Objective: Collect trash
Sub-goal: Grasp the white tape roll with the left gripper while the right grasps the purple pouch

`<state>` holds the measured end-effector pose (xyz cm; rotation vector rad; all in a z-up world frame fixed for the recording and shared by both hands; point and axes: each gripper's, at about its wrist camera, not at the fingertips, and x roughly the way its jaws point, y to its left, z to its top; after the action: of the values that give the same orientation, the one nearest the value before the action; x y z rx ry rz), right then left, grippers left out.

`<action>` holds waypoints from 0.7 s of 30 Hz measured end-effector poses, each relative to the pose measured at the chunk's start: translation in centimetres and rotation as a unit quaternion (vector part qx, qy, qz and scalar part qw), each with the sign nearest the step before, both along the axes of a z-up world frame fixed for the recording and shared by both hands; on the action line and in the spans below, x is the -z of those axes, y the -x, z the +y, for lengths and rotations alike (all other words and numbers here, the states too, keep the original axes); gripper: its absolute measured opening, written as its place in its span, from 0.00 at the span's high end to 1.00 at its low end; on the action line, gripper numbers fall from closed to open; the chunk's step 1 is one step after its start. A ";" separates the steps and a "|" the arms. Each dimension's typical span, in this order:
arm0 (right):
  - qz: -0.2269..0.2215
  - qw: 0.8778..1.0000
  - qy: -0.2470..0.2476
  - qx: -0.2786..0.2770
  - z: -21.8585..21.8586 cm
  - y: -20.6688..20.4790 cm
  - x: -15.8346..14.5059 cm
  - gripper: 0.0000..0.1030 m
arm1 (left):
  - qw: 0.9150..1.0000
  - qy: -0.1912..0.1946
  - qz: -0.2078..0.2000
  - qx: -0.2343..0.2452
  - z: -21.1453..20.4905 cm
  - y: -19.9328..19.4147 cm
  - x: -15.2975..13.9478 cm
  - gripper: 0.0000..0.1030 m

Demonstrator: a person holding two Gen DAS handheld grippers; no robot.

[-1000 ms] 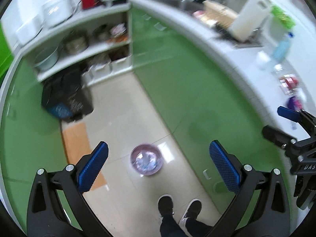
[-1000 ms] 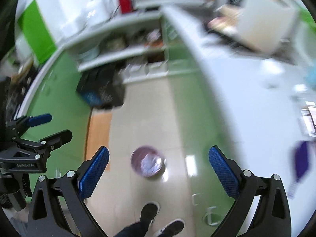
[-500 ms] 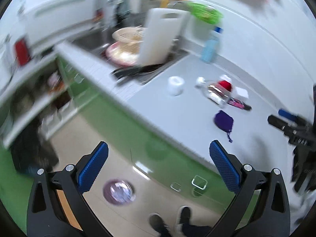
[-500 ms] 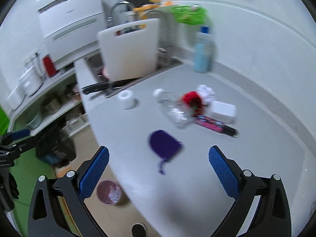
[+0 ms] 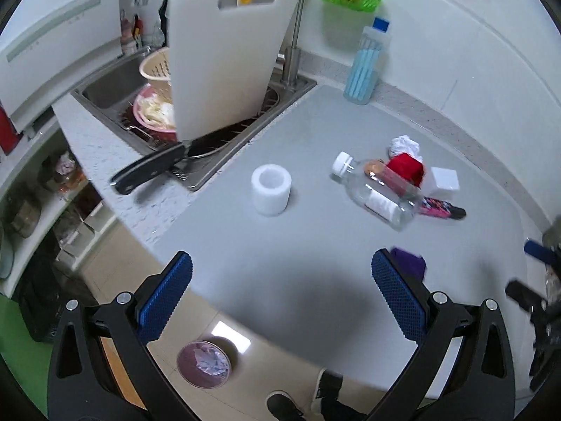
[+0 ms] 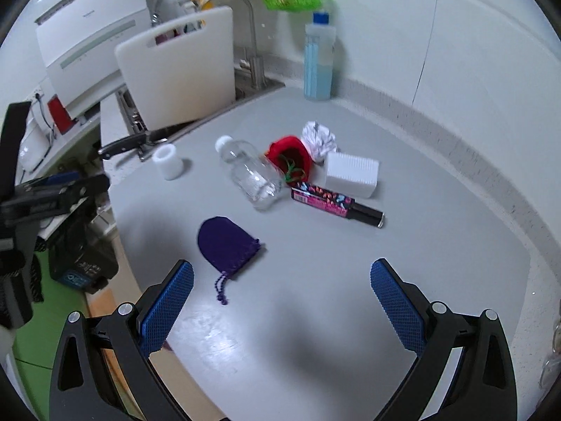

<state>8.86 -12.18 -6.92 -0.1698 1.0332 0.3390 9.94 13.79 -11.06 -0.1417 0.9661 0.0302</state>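
Observation:
On the grey counter lie a clear plastic bottle on its side, a red pouch, a crumpled white paper, a white block, a pink-and-black tube, a purple drawstring pouch and a white roll. The same bottle and white roll show in the left wrist view. A small pink bin with a liner stands on the floor below the counter edge. My left gripper is open above the counter edge. My right gripper is open, just short of the purple pouch.
A sink at the counter's left end holds a white cutting board, a colander and a black-handled knife. A blue bottle stands by the wall. Open shelves lie left, a person's shoes below.
Both views swung up from the floor and bin to the counter top. The counter items are now close in front of both grippers. Both stay open.

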 end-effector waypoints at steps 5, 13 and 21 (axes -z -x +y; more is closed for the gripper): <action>0.021 1.000 0.011 -0.005 -0.2 -1.5 1.3 0.06 | 1.000 -0.005 0.029 0.001 -0.2 -5.1 2.7 0.03; 0.064 0.998 -0.009 -0.011 -0.4 -3.4 3.0 0.06 | 0.999 0.000 0.049 -0.006 0.2 -9.9 5.8 0.04; 0.070 0.995 -0.008 -0.064 2.4 -4.8 4.6 0.06 | 0.998 -0.005 0.066 -0.016 0.8 -11.3 7.2 0.57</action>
<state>13.66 -9.82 -11.56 -0.2006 1.1601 0.4809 21.26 14.60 -18.30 -0.1477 1.0956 0.0736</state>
